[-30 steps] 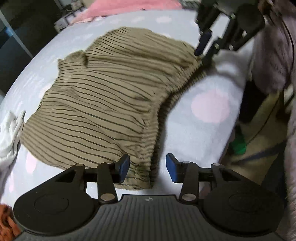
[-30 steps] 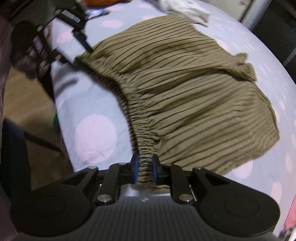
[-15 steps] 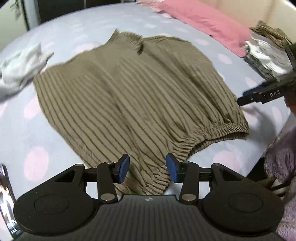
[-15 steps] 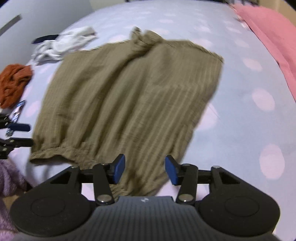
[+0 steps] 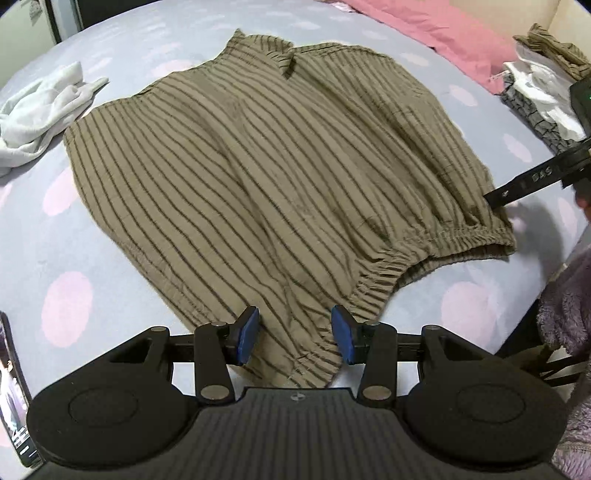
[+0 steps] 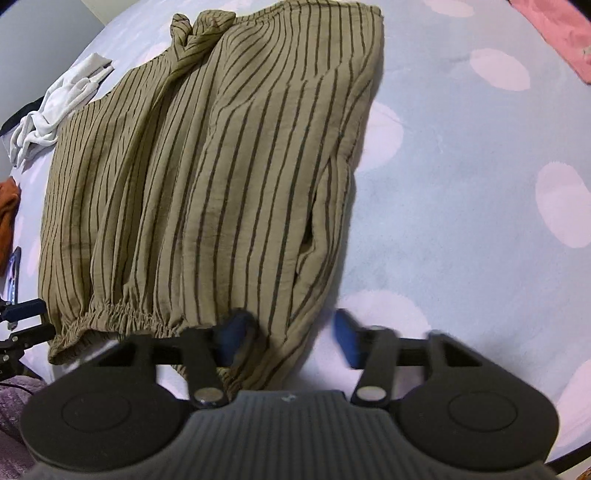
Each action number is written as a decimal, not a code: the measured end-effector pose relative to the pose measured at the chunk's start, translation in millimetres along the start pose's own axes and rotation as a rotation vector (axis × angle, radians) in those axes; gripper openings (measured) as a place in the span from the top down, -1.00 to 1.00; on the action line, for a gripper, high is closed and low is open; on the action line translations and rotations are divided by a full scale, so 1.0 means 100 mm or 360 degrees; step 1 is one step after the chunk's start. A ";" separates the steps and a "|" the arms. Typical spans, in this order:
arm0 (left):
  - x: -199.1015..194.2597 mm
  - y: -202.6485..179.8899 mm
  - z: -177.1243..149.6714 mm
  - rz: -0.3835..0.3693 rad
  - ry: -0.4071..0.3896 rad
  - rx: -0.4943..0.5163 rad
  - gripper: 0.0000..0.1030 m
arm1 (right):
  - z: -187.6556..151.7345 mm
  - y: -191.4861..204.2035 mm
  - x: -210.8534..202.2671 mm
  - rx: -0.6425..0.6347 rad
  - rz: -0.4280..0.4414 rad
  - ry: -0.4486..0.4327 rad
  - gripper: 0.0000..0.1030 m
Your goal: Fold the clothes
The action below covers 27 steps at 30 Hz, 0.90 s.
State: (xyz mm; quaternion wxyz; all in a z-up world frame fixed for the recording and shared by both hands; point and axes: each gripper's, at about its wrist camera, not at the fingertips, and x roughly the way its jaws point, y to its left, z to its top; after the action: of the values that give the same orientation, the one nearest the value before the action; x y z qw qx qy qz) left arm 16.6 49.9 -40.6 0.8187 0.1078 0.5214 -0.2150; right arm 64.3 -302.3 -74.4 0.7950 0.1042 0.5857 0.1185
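Note:
An olive shirt with dark stripes (image 5: 280,177) lies spread flat on the polka-dot bed sheet (image 5: 74,251), its gathered elastic hem nearest me. My left gripper (image 5: 295,339) hovers open over the hem's left end; cloth lies below its blue pads, which do not touch it. My right gripper (image 6: 291,336) is at the hem's right corner with the shirt's (image 6: 207,177) edge between its blurred jaws, which are closing but not pressing. In the left wrist view the right gripper's fingertip (image 5: 495,197) reaches the shirt's side edge.
A crumpled white cloth (image 5: 40,107) lies at the far left and an orange cloth (image 6: 7,206) beside it. A pink blanket (image 5: 424,29) and a stack of folded clothes (image 5: 535,92) sit at the far right. A phone (image 5: 14,398) lies near the bed's front edge.
The right gripper let go of the elastic hem, opened, and moved to the shirt's right corner. Both views swung round; the shirt now lies flat.

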 end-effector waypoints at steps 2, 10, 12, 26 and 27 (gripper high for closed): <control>-0.01 0.03 0.00 0.0006 -0.0007 -0.0021 0.20 | 0.02 0.01 -0.04 0.0034 0.0061 -0.0020 0.76; -0.08 0.16 0.00 0.0051 -0.0034 -0.0119 0.20 | 0.16 0.37 -0.30 -0.0024 0.0126 -0.0194 0.86; -0.07 0.20 0.00 0.0055 -0.0027 -0.0146 0.20 | 0.21 0.54 -0.34 -0.0074 0.0137 -0.0226 0.86; -0.19 0.45 -0.05 0.0101 -0.0090 -0.0327 0.26 | 0.35 1.82 -0.22 -0.0453 0.0379 -0.0176 0.86; -0.20 0.47 -0.06 0.0117 -0.0094 -0.0350 0.26 | 0.32 1.90 -0.21 -0.0485 0.0402 -0.0157 0.86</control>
State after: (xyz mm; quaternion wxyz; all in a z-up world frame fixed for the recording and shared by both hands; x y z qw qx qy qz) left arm 26.6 99.0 -27.1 0.8479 0.0300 0.5133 -0.1295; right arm 76.0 -129.1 11.7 0.8081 0.0612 0.5037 0.2992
